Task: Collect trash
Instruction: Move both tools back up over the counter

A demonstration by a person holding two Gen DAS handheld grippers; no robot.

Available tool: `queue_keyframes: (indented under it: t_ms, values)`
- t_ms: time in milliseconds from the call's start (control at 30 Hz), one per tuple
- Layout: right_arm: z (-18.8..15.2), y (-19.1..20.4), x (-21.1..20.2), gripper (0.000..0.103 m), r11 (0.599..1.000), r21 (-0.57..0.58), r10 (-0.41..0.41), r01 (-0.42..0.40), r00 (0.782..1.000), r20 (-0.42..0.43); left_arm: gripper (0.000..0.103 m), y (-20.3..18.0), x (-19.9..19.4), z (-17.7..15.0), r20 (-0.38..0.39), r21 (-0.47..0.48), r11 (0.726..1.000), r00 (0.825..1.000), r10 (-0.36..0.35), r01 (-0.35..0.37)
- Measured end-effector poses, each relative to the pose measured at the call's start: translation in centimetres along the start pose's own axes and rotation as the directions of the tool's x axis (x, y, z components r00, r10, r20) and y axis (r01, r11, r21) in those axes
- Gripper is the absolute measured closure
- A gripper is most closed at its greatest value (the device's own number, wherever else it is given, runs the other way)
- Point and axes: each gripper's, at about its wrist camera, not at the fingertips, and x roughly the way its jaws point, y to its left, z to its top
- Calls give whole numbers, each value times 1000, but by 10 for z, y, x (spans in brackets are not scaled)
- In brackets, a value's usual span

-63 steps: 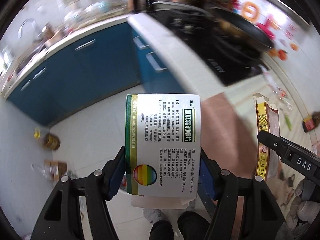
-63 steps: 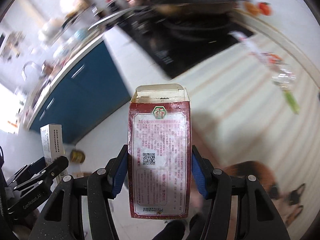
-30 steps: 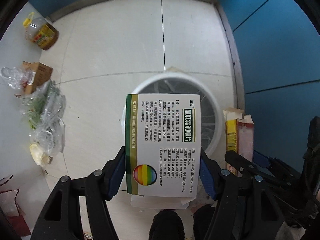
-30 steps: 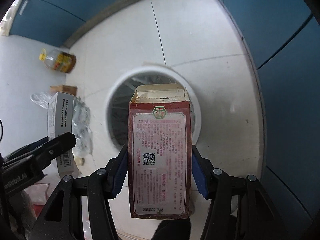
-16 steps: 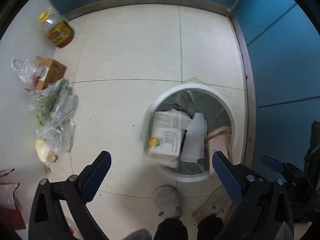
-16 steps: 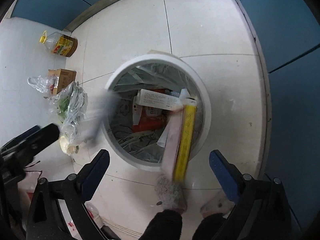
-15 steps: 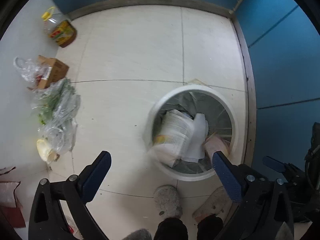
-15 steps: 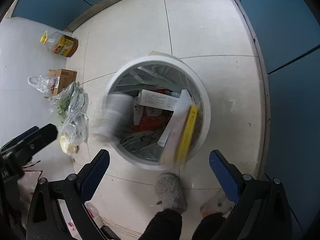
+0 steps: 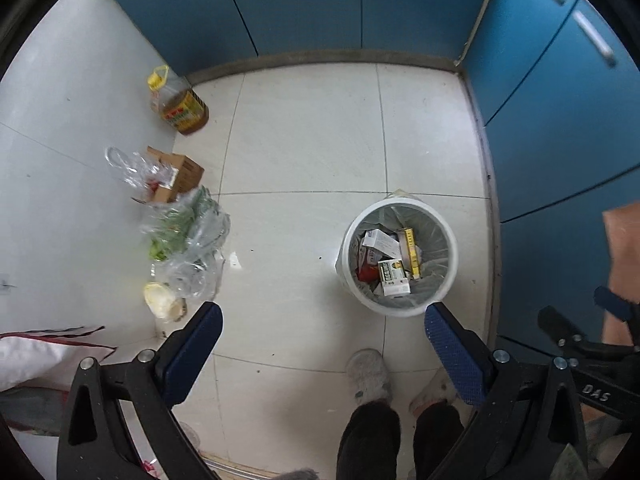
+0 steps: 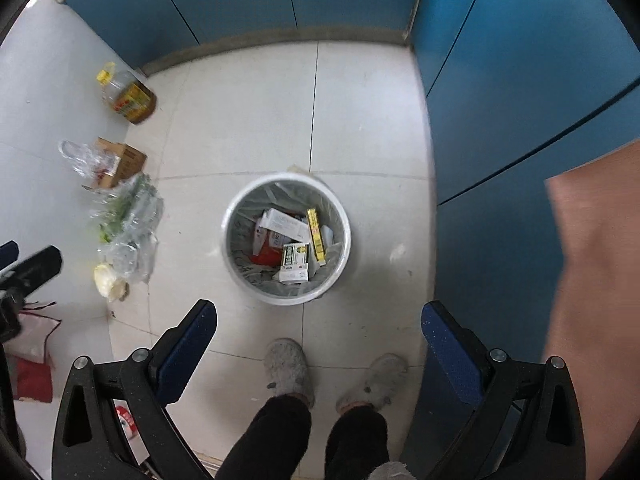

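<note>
One bin (image 10: 340, 216), one oil bottle (image 10: 128, 98), one brown carton (image 10: 124, 162). Two slippers (image 10: 286, 366), two grippers (image 10: 318, 322).

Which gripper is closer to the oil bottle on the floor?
Left. The left gripper hangs nearer the oil bottle; the right gripper is further off, over the trash bin.

I see smooth, faintly glossy pale floor tiles (image 10: 248, 128) around a white plastic bin (image 10: 344, 248) lined with thin translucent film. Inside lie printed cardboard boxes (image 10: 295, 261). At nine o'clock sit crinkled clear plastic bags (image 10: 128, 224); at ten o'clock, a matt brown cardboard carton (image 10: 128, 162) and a glossy plastic oil bottle (image 10: 128, 98). My tongs' pads (image 10: 188, 348) look stippled blue rubber on matt black plastic. The slippers (image 10: 287, 366) look fuzzy grey cloth.
</note>
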Motion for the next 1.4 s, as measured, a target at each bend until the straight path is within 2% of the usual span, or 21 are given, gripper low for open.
queue_keyframes:
  t_ms: [233, 467, 600, 700, 767, 867, 900, 933, 1033, 1100, 1233, 1300, 1333, 1367, 1400]
  values:
    - [-12, 5, -135, 0, 1000, -7, -10, 11, 994, 108, 0, 8, -83, -13, 46, -3, 1000, 998, -30, 30]
    - [-28, 6, -222, 0, 1000, -8, 9, -7, 983, 183, 0, 4, -140, -31, 83, 30, 997, 994, -70, 68]
    - [-39, 2, -261, 0, 998, 21, 58, -65, 973, 221, 0, 8, -180, -33, 153, 34, 997, 985, -81, 76]
    - [-48, -14, -295, 0, 982, 74, 145, -174, 943, 301, 0, 2, -215, -27, 245, 53, 997, 967, -63, 51]
    - [-54, -32, -320, 0, 964, 123, 172, -234, 908, 381, 0, -7, -243, -18, 331, 56, 997, 942, -60, 43]
    - [-67, -73, -355, 0, 936, 221, 141, -275, 866, 480, 0, -29, -275, -7, 431, 71, 996, 899, -78, 52]
    - [-72, -90, -363, 0, 925, 257, 121, -281, 857, 501, 0, -45, -287, -1, 463, 96, 993, 880, -108, 71]
    - [-77, -105, -370, 0, 915, 289, 101, -283, 852, 514, 0, -57, -292, 4, 468, 122, 989, 874, -132, 84]
    - [-99, -176, -387, 0, 861, 432, 1, -268, 850, 526, 0, -118, -306, 17, 461, 197, 978, 875, -148, 62]
    - [-108, -227, -389, 0, 823, 516, -69, -237, 860, 506, 0, -172, -312, 22, 435, 249, 968, 889, -140, 30]
    - [-147, -351, -381, 0, 695, 701, -232, -159, 873, 429, 0, -285, -310, 22, 370, 361, 933, 920, -134, -9]
    - [-162, -405, -371, 1, 644, 753, -285, -132, 873, 396, 0, -340, -302, 19, 336, 412, 911, 933, -130, -21]
    - [-167, -438, -362, 8, 622, 776, -305, -107, 879, 366, 0, -370, -297, 16, 318, 433, 901, 940, -125, -27]
    - [-167, -459, -353, 21, 610, 786, -309, -98, 885, 350, 0, -402, -289, 14, 299, 458, 889, 946, -125, -27]
    - [-165, -486, -341, 26, 603, 792, -301, -91, 894, 332, 0, -420, -287, 11, 286, 473, 881, 951, -122, -29]
